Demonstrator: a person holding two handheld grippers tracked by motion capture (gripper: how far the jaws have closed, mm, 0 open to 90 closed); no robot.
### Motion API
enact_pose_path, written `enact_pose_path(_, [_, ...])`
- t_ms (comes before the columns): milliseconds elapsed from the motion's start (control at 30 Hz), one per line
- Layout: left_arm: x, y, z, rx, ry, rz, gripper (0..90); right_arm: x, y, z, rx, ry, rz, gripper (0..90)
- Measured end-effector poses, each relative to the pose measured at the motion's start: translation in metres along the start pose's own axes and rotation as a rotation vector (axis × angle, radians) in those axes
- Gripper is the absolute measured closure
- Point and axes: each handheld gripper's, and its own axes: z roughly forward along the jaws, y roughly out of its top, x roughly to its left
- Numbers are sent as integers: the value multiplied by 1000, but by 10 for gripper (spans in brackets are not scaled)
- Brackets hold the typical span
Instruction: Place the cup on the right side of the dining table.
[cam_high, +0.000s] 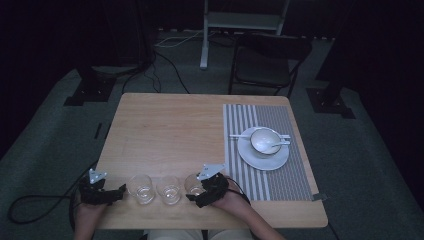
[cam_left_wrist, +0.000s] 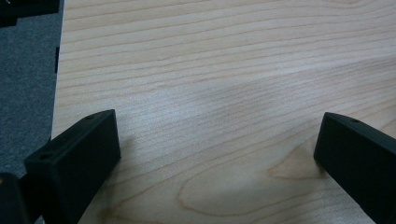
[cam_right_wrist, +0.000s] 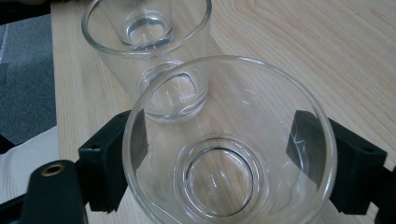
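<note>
Three clear empty glasses stand in a row near the table's front edge: a left glass (cam_high: 140, 188), a middle glass (cam_high: 168, 189) and a right glass (cam_high: 194, 183). My right gripper (cam_high: 201, 191) comes at the right glass from the right. In the right gripper view its black jaws press both sides of that glass (cam_right_wrist: 224, 182), so the right gripper (cam_right_wrist: 215, 122) is shut on it; the middle glass (cam_right_wrist: 149, 60) stands just beyond. My left gripper (cam_high: 118, 193) lies left of the row. It (cam_left_wrist: 217, 122) is open over bare wood.
A striped placemat (cam_high: 260, 180) covers the table's right side. On it sits a white plate (cam_high: 255, 159) with a bowl (cam_high: 264, 139), a spoon and chopsticks. A chair (cam_high: 265, 65) stands beyond the table's far edge. Cables trail off the left front corner.
</note>
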Motion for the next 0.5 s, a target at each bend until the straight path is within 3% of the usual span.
enact_pose_path(500, [0, 0, 0, 0, -1, 1, 8, -6, 6, -8, -6, -6, 10, 176])
